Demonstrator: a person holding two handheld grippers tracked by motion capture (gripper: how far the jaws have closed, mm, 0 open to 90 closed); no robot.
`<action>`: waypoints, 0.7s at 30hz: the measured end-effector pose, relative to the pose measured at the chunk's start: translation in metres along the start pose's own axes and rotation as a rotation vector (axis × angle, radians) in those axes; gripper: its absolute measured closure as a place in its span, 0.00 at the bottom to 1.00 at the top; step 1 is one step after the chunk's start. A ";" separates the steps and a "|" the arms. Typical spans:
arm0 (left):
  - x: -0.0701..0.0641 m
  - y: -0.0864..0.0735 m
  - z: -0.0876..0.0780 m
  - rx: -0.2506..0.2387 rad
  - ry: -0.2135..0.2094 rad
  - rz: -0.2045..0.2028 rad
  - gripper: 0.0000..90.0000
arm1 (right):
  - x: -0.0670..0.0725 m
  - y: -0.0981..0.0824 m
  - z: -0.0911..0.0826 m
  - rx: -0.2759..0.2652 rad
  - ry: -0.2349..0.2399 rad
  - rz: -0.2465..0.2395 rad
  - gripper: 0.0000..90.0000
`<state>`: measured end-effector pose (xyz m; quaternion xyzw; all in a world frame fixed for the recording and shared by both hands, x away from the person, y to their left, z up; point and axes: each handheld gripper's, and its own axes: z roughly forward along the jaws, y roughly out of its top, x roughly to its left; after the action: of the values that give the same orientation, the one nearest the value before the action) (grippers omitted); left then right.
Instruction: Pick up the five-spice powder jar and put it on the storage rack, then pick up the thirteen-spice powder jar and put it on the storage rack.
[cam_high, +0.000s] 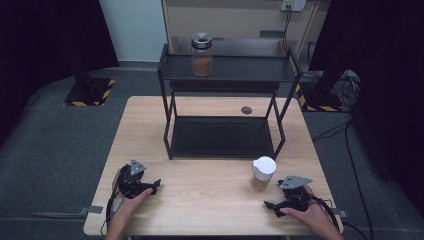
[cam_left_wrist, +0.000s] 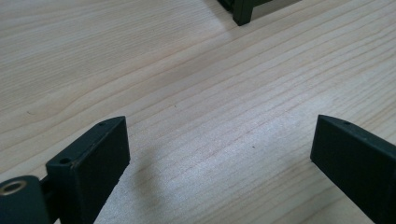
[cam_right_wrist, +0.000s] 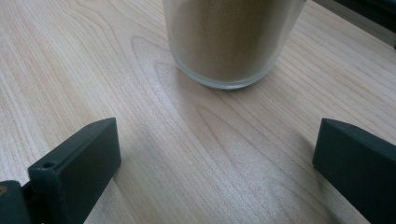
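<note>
From above, a pale wooden table (cam_high: 210, 195) stands on grey carpet. A black metal rack (cam_high: 222, 107) with two shelves sits at the far middle of the table. On its top shelf, toward the left, stands a glass jar (cam_high: 202, 54) with a dark lid and brown contents. A small dark disc (cam_high: 246, 110) lies on the table under the rack's top shelf, near its back. In front of the rack's right front leg stands a second jar, a white-lidded jar (cam_high: 262, 173) holding tan powder. A person's two hands come in from the near edge. The left hand (cam_high: 127, 200) holds the left gripper (cam_high: 152, 186) low over the table at the near left, its jaws pointing right. The right hand (cam_high: 310, 212) holds the right gripper (cam_high: 271, 206) at the near right, just beside the white-lidded jar but not touching it, its jaws pointing left. A cable (cam_high: 332, 212) loops off the right gripper. From this height I cannot tell how far either pair of jaws is parted.

In the left gripper view, the left gripper (cam_left_wrist: 219, 140) has its two black jaws spread wide apart, with bare wood grain between them. A foot of the rack (cam_left_wrist: 243, 14) shows at the top edge.

In the right gripper view, the right gripper (cam_right_wrist: 217, 144) also has its jaws spread wide, with nothing between them. The base of the white-lidded jar (cam_right_wrist: 231, 42) stands upright on the table just ahead of the jaws, apart from both, its glass full of tan powder.
</note>
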<state>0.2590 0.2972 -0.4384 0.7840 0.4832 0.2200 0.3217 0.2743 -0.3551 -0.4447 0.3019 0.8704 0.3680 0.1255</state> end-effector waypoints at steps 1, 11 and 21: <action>0.000 0.001 0.001 0.007 0.001 0.003 0.04 | 0.000 0.000 0.000 0.000 0.000 0.000 0.02; 0.007 -0.004 0.008 0.006 -0.017 -0.037 0.00 | 0.000 0.000 0.000 0.000 0.000 0.000 0.02; 0.007 -0.005 0.007 0.006 -0.015 -0.037 0.00 | -0.002 -0.001 -0.001 -0.002 0.009 -0.001 0.02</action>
<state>0.2639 0.3026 -0.4466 0.7776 0.4957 0.2067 0.3271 0.2756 -0.3572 -0.4447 0.2996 0.8708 0.3701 0.1222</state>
